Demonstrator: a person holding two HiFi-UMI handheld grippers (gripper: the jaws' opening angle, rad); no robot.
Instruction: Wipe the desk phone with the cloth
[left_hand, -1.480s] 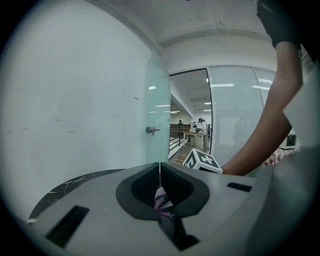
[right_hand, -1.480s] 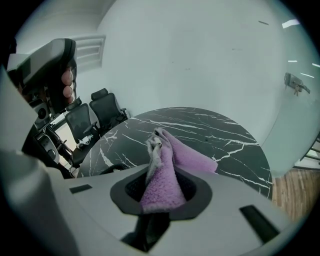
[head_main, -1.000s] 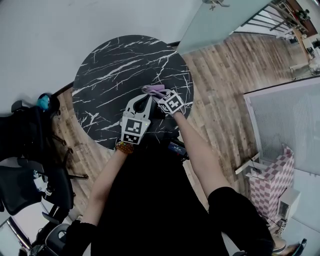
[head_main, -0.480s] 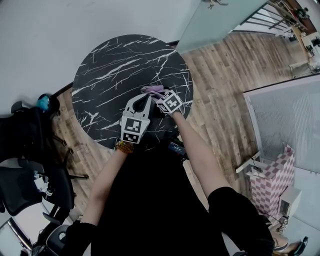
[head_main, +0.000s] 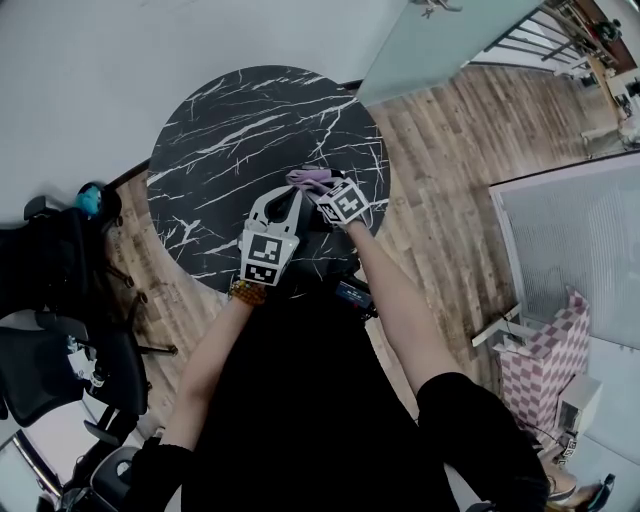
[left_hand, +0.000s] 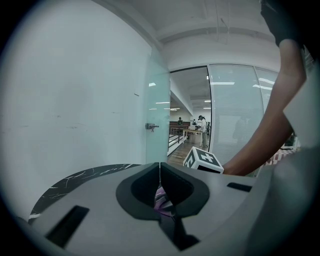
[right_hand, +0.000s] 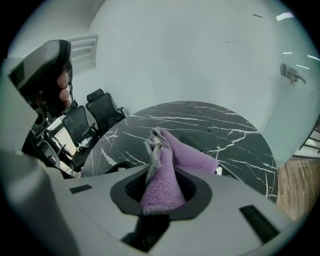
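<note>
The purple cloth (right_hand: 187, 155) is bunched between the jaws of the right gripper (right_hand: 159, 175), which are closed tight on it. Its loose end falls forward onto the table (right_hand: 225, 130). In the head view the cloth (head_main: 308, 178) sits just right of the frame's centre, near the lower right edge of the round black marble table (head_main: 230, 130). The desk phone cannot be told for sure: only a dark shape (right_hand: 200, 142) shows under the cloth against the black top.

The right gripper (head_main: 325, 195) lies just beside the left gripper (head_main: 288, 197), their tips near each other. In the left gripper view the left gripper (left_hand: 160, 167) has its jaws together and grips nothing; a bit of purple shows beyond them.

Black office chairs (head_main: 60, 280) stand at the left of the frame. Wood floor (head_main: 440, 150) fills the right, with a glass door (head_main: 430, 40) at the top.
</note>
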